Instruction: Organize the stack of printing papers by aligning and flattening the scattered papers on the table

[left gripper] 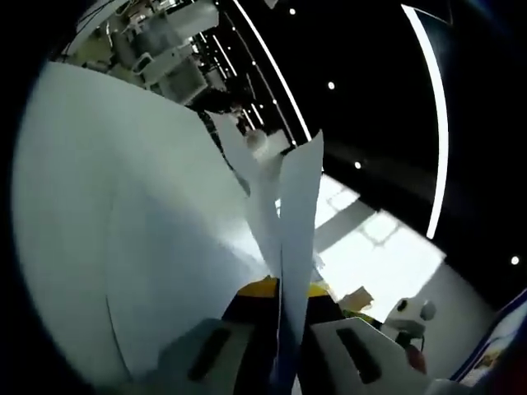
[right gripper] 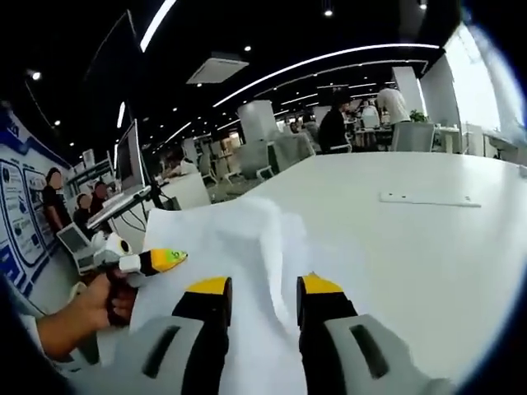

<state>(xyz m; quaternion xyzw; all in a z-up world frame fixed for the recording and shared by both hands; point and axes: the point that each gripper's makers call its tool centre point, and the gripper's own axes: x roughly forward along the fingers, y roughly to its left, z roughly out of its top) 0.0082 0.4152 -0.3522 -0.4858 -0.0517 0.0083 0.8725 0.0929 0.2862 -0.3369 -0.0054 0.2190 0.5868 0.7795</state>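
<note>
Several white printing papers [left gripper: 298, 206] stand on edge between the jaws of my left gripper [left gripper: 290, 290], which is shut on them; their upper corners splay apart above the yellow tips. In the right gripper view the same papers [right gripper: 243, 234] lie rumpled on the white table [right gripper: 412, 255]. My right gripper [right gripper: 265, 286] hovers over them, open, with a raised fold of paper in the gap between its jaws. The left gripper [right gripper: 160, 261] comes in from the left, held by a hand [right gripper: 86, 311], at the papers' left edge.
A thin white strip [right gripper: 428, 199] lies on the table farther out to the right. A monitor [right gripper: 129, 160] and a laptop [right gripper: 74, 241] stand at the left. Chairs, desks and people fill the office beyond the table's far edge.
</note>
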